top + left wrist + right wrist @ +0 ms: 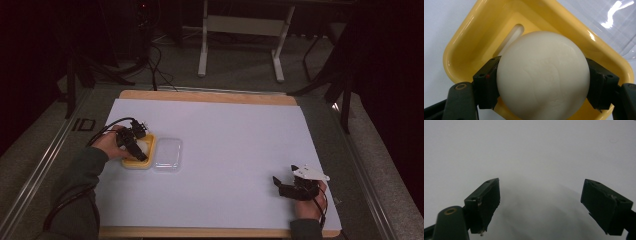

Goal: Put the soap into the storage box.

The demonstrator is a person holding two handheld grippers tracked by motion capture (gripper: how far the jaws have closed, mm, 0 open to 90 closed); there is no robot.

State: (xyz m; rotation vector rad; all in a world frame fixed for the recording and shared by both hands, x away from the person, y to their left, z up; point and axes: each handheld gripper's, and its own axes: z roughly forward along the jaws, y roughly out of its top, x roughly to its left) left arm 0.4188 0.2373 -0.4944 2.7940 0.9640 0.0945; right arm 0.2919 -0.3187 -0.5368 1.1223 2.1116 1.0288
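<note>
While the left gripper [134, 145] reaches over the yellow dish [140, 162] near the left edge of the table [210, 98], its two black jaws are clamped on either side of a white rounded bar of soap [543, 75], which the left gripper view shows pressed between the pads just above the dish's hollow. That yellow dish [471, 32] is a shallow rounded-corner tray with a raised ridge in its floor, and it sits on the white sheet [235, 135] that covers most of the tabletop. Just beside the dish, on the side toward the table's middle, lies a clear plastic lid [167, 154], touching or nearly touching the dish's edge; its glossy corner [616, 22] also shows at the upper right of the left gripper view. The person's left hand [111, 144] wraps the gripper's body, with a dark cable looping from it toward the table's left edge. Well apart, near the front right corner of the table, the right gripper [286, 186] rests low over the sheet in the person's right hand [307, 206], a grey three-cornered plate on top. Its jaws stand wide apart with nothing between them, and the right gripper view shows bare white sheet beyond the pads [485, 202].
</note>
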